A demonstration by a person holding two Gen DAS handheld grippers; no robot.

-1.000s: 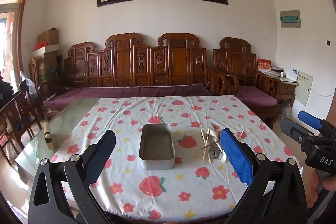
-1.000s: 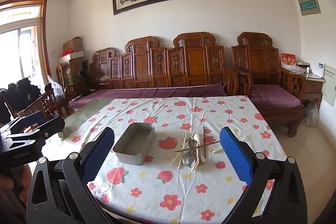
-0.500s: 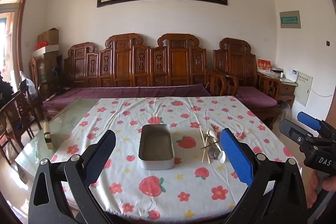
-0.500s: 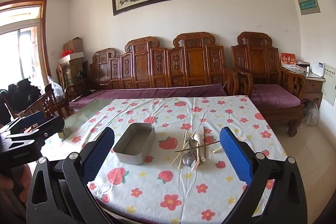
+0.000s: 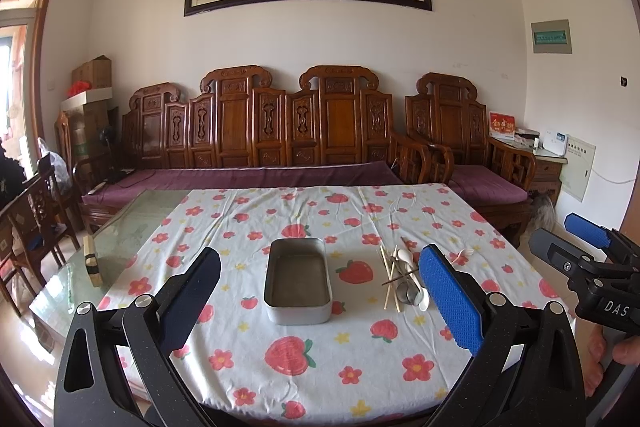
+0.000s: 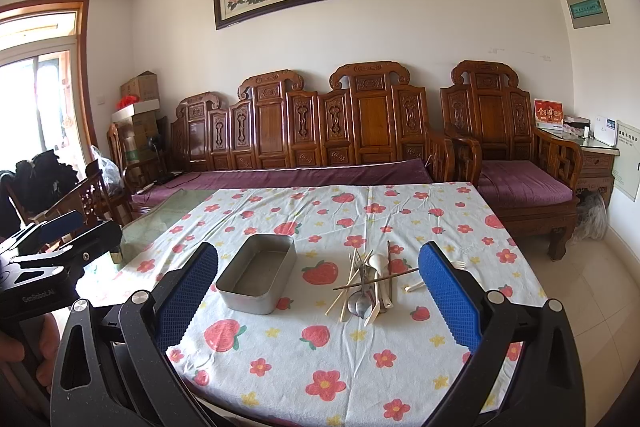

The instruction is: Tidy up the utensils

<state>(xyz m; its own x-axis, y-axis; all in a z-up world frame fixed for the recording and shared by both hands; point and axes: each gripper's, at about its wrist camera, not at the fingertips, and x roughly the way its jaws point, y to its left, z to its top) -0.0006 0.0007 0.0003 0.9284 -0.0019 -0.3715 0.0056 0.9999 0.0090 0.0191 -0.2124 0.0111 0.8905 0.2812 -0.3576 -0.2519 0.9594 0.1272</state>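
An empty metal tray [image 5: 298,281] [image 6: 256,273] sits mid-table on the floral cloth. Right of it lies a loose pile of utensils [image 5: 404,281] [image 6: 370,287]: wooden chopsticks, a metal spoon, white plastic spoons. A small white fork [image 6: 416,285] lies just right of the pile. My left gripper [image 5: 320,301] is open and empty, held above the table's near edge in front of the tray. My right gripper [image 6: 318,301] is open and empty, held near the front edge facing the pile. Each gripper shows in the other's view, the right one [image 5: 588,259] and the left one [image 6: 52,243].
The table [image 5: 132,227] has bare glass at its left side, with a small wooden block [image 5: 91,261] on it. A carved wooden sofa [image 5: 280,147] stands behind the table. Chairs stand at the left. Tiled floor lies to the right.
Both grippers have stayed nearly still; the views shift only slightly. Nothing on the table has moved.
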